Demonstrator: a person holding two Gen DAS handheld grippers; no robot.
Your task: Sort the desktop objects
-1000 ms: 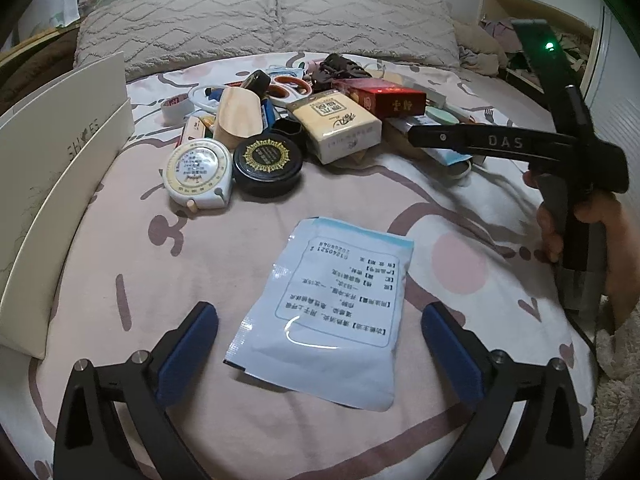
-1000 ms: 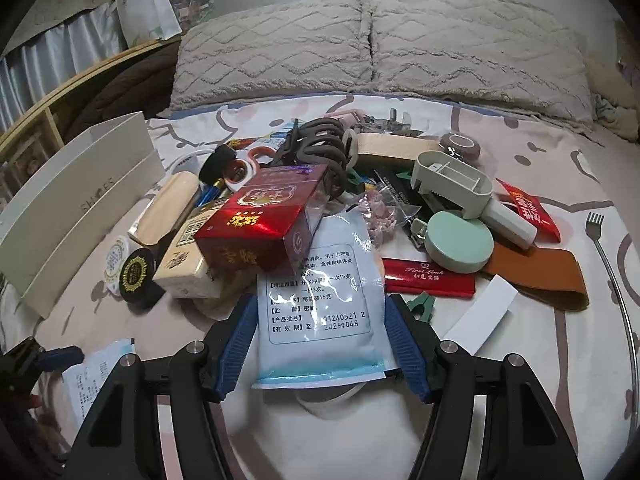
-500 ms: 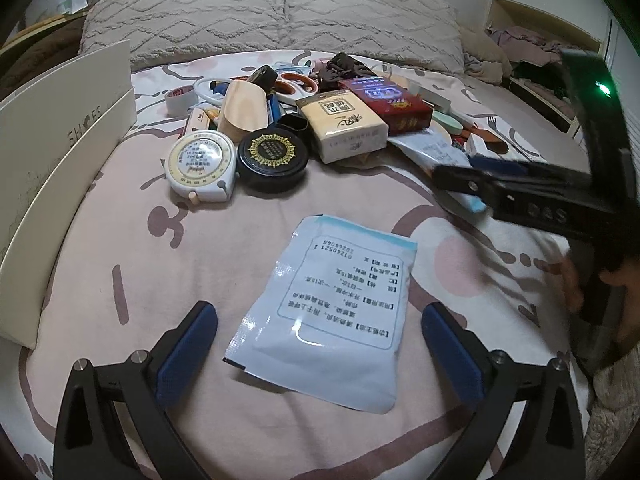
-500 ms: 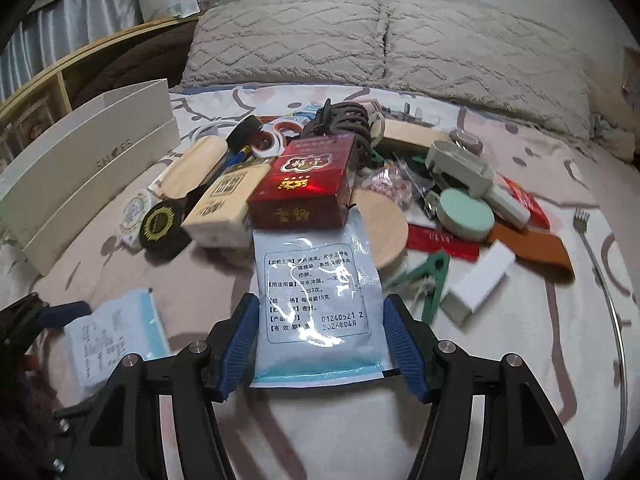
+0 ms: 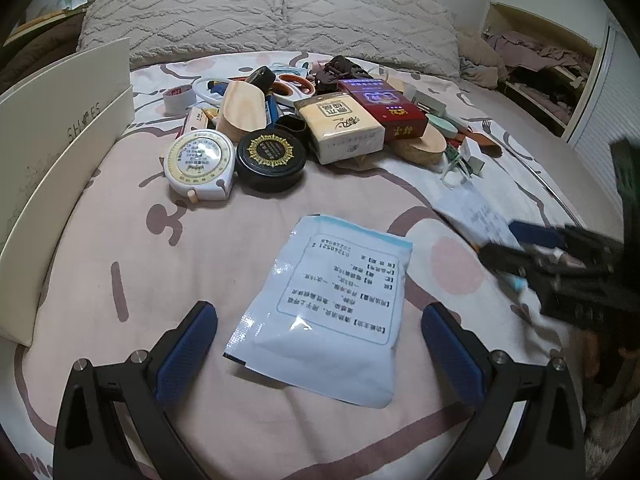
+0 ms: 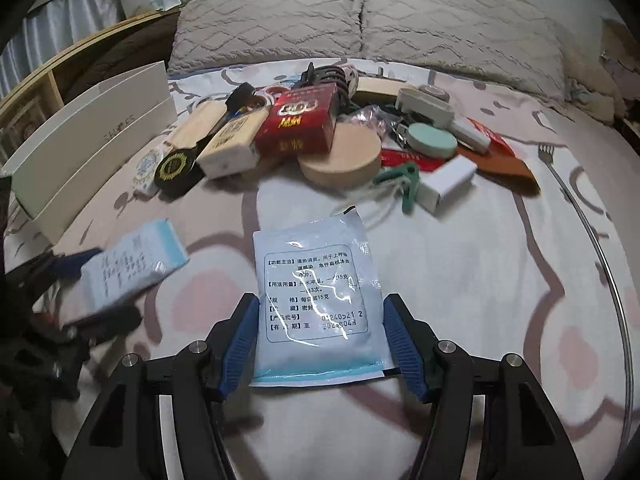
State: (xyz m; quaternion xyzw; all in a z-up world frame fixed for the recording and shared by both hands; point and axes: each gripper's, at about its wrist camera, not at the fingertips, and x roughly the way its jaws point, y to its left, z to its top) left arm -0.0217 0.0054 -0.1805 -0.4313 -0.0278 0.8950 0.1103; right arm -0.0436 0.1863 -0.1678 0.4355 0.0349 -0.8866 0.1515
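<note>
My left gripper [image 5: 320, 344] is open, its blue pads either side of a pale blue medicine sachet [image 5: 328, 312] lying flat on the pink bedspread. My right gripper [image 6: 322, 344] is shut on a second, matching sachet [image 6: 316, 300] and holds it just above the bed, pulled back from the pile. That right gripper and its sachet [image 5: 476, 216] show blurred at the right of the left wrist view. The first sachet [image 6: 132, 268] shows at the left of the right wrist view. The pile holds a red box [image 6: 302, 120] and a cream box [image 5: 340, 124].
A white shoe-box lid [image 5: 52, 152] stands along the left. The pile also has a round tape measure [image 5: 200, 164], black tin [image 5: 270, 156], wooden disc [image 6: 340, 152], green clip [image 6: 402, 184], white adapter [image 6: 448, 180] and long fork [image 6: 576, 208]. Pillows [image 6: 360, 16] lie behind.
My right gripper has drawn its sachet back from the pile towards the near side of the bed, beside the first sachet. My left gripper stays open around its sachet.
</note>
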